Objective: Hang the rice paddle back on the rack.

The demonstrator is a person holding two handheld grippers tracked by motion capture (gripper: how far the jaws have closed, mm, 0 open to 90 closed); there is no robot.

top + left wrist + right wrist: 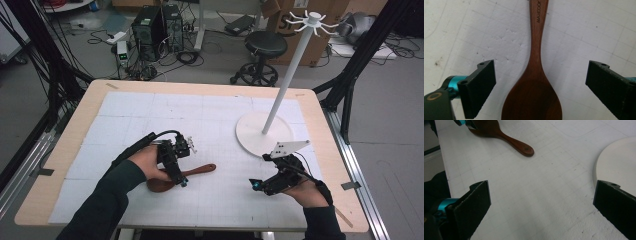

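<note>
- One wooden spoon lies flat on the white gridded mat, in the near left part of it, bowl toward me and handle pointing right toward the table's middle.
- In my left gripper view the spoon's bowl sits between my two black jaws, with a gap on each side; neither jaw touches the wood.
- The handle carries dark printed letters running along its length; I read "MAXCOOK", though the last letters are cut by the frame edge, so there may be more.
- A small round mark shows near the handle's end in my right gripper view; I cannot tell whether it is a hole or a dent.
- My left gripper hangs over the spoon's bowl, jaws spread wide, holding nothing.
- My right gripper is well apart from the spoon, over bare mat at the near right, jaws likewise spread and empty; it carries one grey three-cornered plate with small dots on top.
- One white stand rises from a round white base at the mat's right side, its pole tilted in the high view, with a ring of short hooks at the top; I cannot count them surely.
- Beyond the table: one black round stool, two dark computer towers on the floor, and a cardboard box with lettering too hidden to read.
</note>
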